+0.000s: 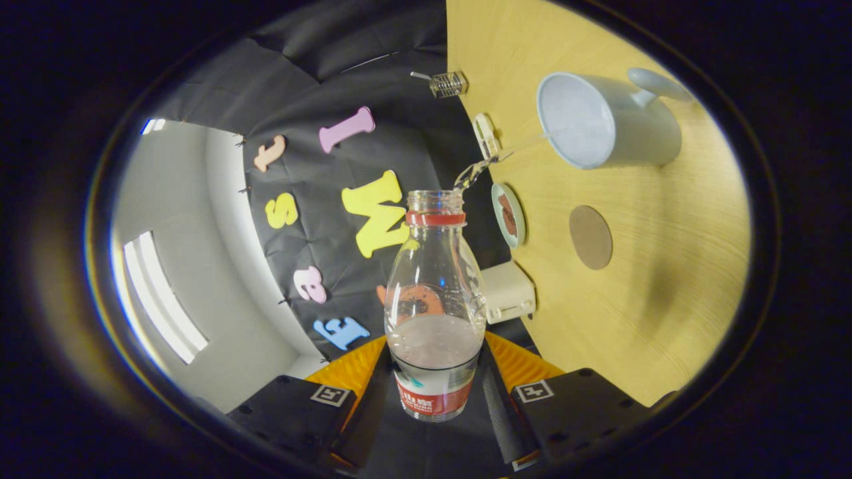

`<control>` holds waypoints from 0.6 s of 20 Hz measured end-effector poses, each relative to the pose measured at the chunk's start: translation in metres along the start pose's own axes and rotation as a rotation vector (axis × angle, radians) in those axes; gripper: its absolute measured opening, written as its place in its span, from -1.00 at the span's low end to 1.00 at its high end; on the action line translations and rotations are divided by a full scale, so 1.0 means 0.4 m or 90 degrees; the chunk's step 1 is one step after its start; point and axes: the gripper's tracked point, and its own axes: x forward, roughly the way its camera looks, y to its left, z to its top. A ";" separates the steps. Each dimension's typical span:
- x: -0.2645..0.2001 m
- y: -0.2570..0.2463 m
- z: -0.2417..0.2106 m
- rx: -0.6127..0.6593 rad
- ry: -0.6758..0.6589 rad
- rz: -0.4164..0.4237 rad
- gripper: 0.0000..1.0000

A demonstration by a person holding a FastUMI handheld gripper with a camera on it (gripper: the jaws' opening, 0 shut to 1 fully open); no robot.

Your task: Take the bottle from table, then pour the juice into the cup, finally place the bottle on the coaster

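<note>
My gripper (436, 389) is shut on a clear plastic bottle (434, 293) with a red neck ring and a red and white label, and both fingers press on its lower body. The whole view is rolled sideways, so the bottle is tipped. Its uncapped mouth points toward a pale blue mug (602, 123) on the wooden table (665, 266). A thin clear stream (496, 159) runs from the mouth to the mug's rim. Some liquid remains in the bottle. A round brown coaster (590, 237) lies on the table beside the mug, beyond the bottle.
Along the table's far edge stand a small white box (509, 293), a small dish (509, 215) with something brown in it, a white gadget (486, 135) and a small wire holder (448, 84). The black cloth wall hangs behind them.
</note>
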 end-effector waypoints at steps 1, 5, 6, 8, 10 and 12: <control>0.000 0.005 0.000 0.003 0.001 0.000 0.50; 0.005 0.012 0.005 0.018 0.005 -0.002 0.50; 0.003 0.012 0.006 0.021 0.005 -0.004 0.50; -0.003 0.022 0.012 0.033 0.000 -0.001 0.50; 0.002 0.022 0.010 0.039 0.003 -0.003 0.50; 0.004 0.028 0.009 0.045 0.004 -0.004 0.50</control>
